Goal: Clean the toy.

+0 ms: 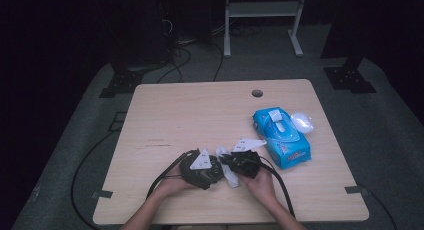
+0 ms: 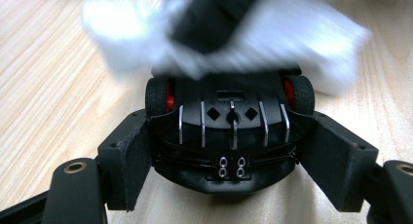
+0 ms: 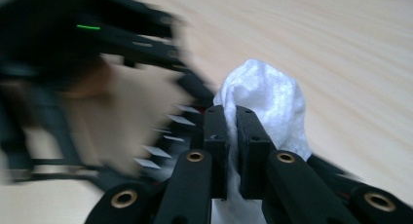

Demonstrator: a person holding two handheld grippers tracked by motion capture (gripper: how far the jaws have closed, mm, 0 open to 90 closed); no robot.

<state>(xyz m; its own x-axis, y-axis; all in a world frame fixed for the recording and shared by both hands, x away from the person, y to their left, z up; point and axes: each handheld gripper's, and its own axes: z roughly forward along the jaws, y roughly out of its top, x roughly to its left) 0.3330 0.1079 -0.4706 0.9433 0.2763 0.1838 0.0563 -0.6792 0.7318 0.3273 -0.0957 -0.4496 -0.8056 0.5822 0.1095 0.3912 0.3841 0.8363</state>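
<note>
The toy car (image 2: pixel 229 131) was found between the pads of the left gripper (image 1: pixel 202 167). The wipe (image 3: pixel 263 97), pinched in the right gripper (image 1: pixel 235 162), lay over the car's far end. The wipe pack (image 1: pixel 282 137) sat beyond the right gripper, to its right, on the table (image 1: pixel 190 110).

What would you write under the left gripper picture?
Left tongs clamp a black toy car while a white wipe rubs over it.

Room: dim, nearly black around the bench (image 1: pixel 200 115), which is lit from above.
Shadows: soft, short, close under the things.
Left gripper view: toy car (image 2: pixel 229 131) sharp; white wipe (image 2: pixel 302 34) above it smeared by motion.
Right gripper view: wipe (image 3: pixel 265 95) fairly sharp; left side heavily blurred.
Glare: mild sheen on the wood.
</note>
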